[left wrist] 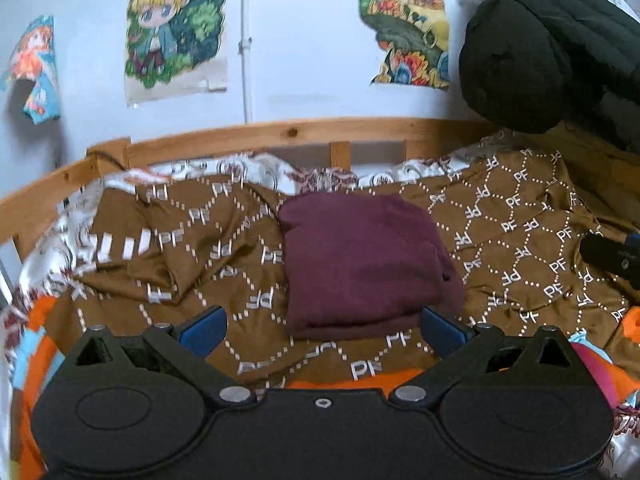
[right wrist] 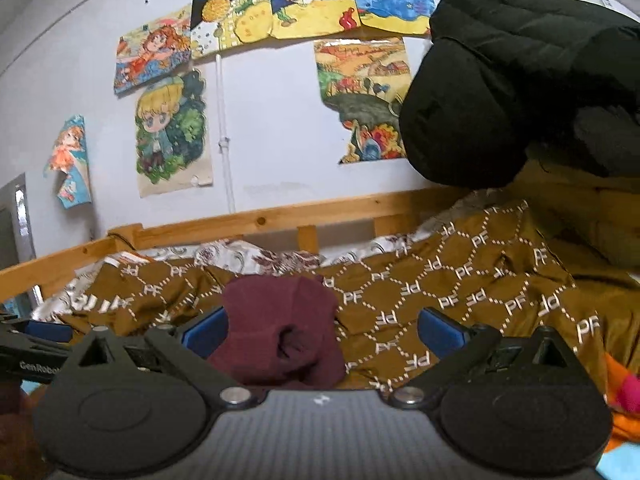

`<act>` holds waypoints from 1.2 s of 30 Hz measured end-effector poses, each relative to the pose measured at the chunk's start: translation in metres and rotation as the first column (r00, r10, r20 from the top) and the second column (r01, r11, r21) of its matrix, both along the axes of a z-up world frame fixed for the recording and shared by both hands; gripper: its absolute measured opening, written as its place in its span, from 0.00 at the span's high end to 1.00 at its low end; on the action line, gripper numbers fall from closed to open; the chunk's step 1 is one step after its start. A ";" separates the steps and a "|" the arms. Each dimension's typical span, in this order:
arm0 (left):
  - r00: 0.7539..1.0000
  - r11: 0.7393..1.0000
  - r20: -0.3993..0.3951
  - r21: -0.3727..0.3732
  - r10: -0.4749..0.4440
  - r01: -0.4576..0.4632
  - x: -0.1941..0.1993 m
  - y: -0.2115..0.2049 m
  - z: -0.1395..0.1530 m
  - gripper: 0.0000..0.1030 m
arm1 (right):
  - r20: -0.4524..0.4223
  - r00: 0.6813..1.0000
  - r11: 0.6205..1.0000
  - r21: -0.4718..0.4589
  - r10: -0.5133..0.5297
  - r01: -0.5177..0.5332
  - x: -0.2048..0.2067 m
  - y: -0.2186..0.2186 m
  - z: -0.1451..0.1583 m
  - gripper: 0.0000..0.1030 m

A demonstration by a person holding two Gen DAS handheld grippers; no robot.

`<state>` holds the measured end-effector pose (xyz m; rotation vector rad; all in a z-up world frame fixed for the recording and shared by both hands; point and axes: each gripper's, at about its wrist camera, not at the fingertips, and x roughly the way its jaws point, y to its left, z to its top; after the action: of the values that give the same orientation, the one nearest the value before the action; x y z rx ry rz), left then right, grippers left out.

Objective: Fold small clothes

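Note:
A folded maroon garment (left wrist: 360, 264) lies on the brown patterned bedspread (left wrist: 192, 248), just beyond my left gripper (left wrist: 324, 330). That gripper is open, its blue pads (left wrist: 204, 330) wide apart and holding nothing. In the right wrist view the same maroon garment (right wrist: 280, 328) sits bunched ahead and left of centre. My right gripper (right wrist: 324, 332) is open too, with its left blue pad (right wrist: 206, 334) beside the garment's edge and nothing gripped. The left gripper's body (right wrist: 28, 356) shows at the far left of the right wrist view, and the right gripper's tip (left wrist: 612, 256) at the right edge of the left wrist view.
A wooden bed rail (left wrist: 280, 132) runs along the wall behind the bedspread. A bulky black padded jacket (left wrist: 552, 48) hangs at the upper right. Drawings (right wrist: 172, 132) are stuck on the wall. Orange and pink fabric (left wrist: 600, 368) lies at the near edges.

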<state>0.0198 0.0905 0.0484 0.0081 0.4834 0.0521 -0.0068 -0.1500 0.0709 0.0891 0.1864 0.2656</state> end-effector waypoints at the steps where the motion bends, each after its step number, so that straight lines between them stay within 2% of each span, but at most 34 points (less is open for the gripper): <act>1: 1.000 1.000 -0.011 -0.009 0.003 -0.003 0.000 0.002 -0.004 0.01 | -0.006 1.000 1.000 -0.008 -0.002 0.002 0.001 0.001 -0.004 0.00; 7: 0.996 0.997 -0.069 -0.051 0.054 -0.057 0.003 0.021 -0.026 0.01 | -0.036 0.999 0.999 -0.038 0.003 -0.005 0.008 0.011 -0.022 0.00; 11: 0.995 0.994 -0.073 -0.080 0.074 -0.080 0.001 0.032 -0.032 0.01 | -0.025 1.000 0.999 -0.050 0.014 -0.016 0.009 0.019 -0.027 0.00; 20: 0.996 0.994 -0.058 -0.072 0.074 -0.078 -0.003 0.035 -0.033 0.01 | -0.033 0.999 0.997 -0.074 0.037 -0.039 0.008 0.032 -0.032 0.00; 36: 0.996 0.995 -0.051 -0.060 0.073 -0.076 -0.005 0.033 -0.030 0.01 | -0.043 0.999 0.998 -0.056 0.027 -0.029 0.009 0.027 -0.033 0.00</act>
<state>0.0147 0.1233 0.0180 -0.0694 0.5338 0.1100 0.0025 -0.1229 0.0383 0.0357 0.2375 0.2862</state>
